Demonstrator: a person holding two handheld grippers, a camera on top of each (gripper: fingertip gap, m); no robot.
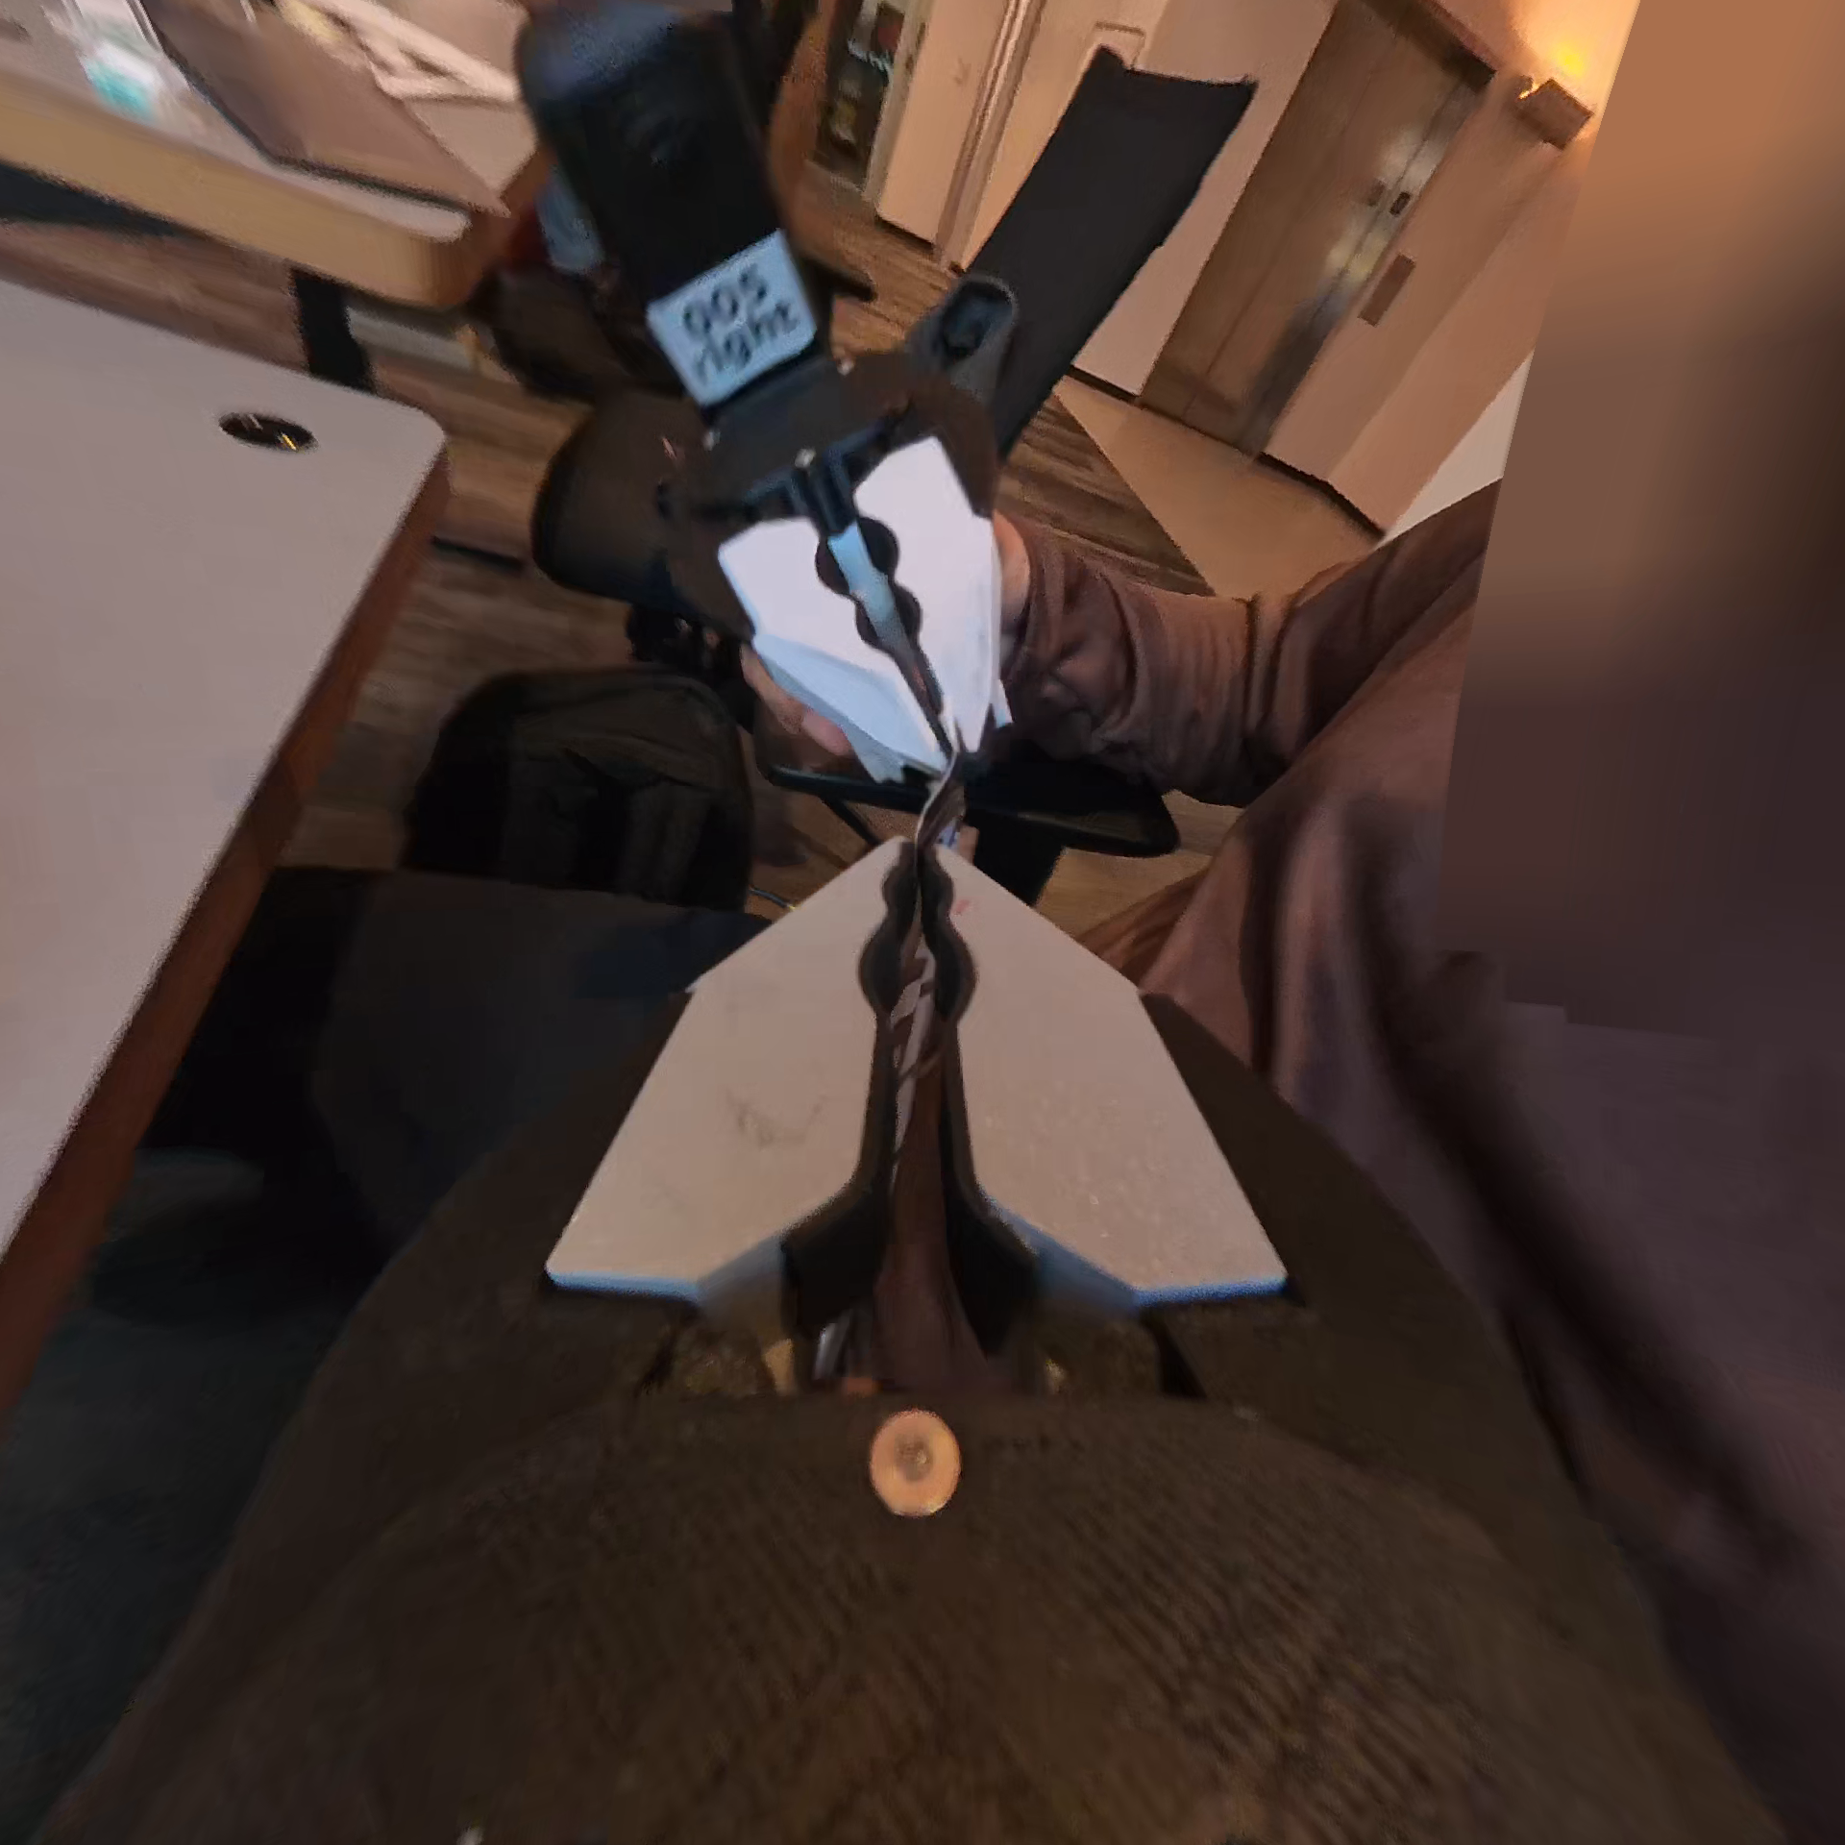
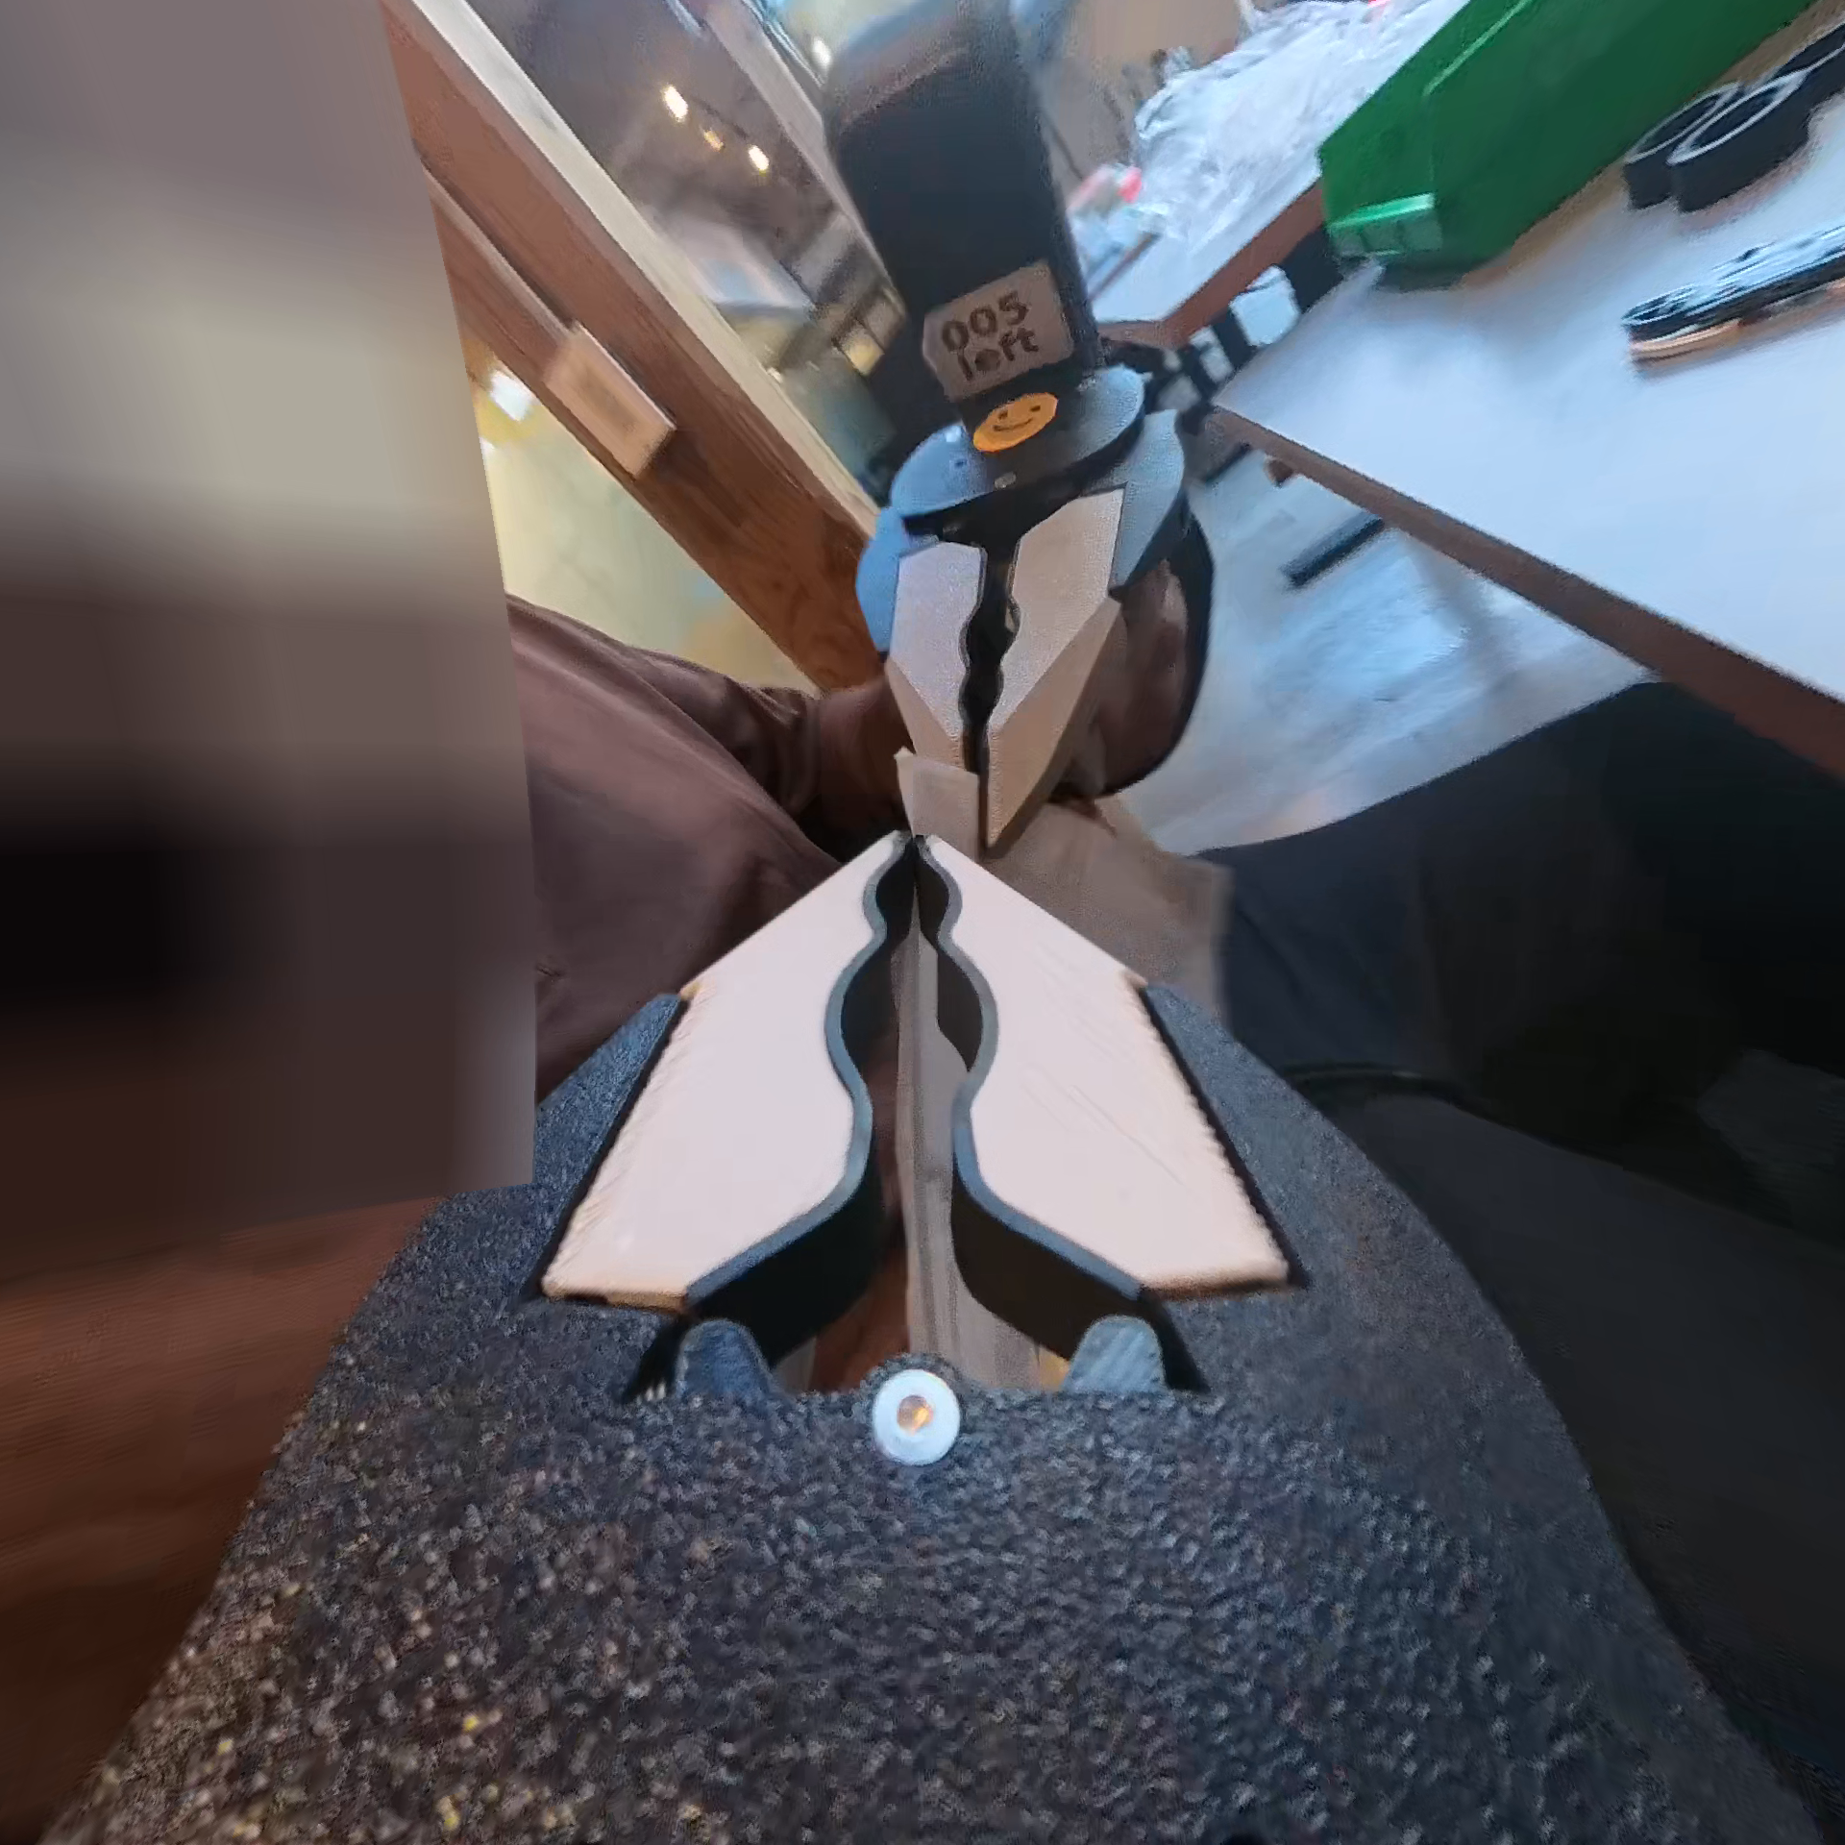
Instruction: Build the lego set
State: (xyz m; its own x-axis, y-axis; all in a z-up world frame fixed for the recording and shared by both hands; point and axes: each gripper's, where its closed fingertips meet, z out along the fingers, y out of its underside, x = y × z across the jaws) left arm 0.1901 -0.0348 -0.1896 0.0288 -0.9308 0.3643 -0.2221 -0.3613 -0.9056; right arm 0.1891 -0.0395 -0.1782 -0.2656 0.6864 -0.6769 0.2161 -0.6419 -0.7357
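Observation:
A thin tan paper bag (image 2: 1128,899) hangs in the air between my two grippers, away from the table. In the right wrist view my right gripper (image 2: 914,844) is shut on one edge of it, and the paper runs edge-on down between the fingers. The left gripper (image 2: 983,839) faces it, shut on the bag's far part. In the left wrist view my left gripper (image 1: 919,849) is shut on the bag's thin edge (image 1: 914,1048). The right gripper (image 1: 948,759) pinches the same strip tip to tip with it. No lego bricks are in view.
A grey table with a wooden edge (image 1: 150,699) lies to the left, with a black backpack (image 1: 579,779) on the floor beyond. In the right wrist view the table (image 2: 1547,449) carries a green box (image 2: 1547,120) and black parts (image 2: 1737,300). A person's brown sleeve (image 1: 1148,649) is close. Both grippers' tips are close together, under 4 cm apart.

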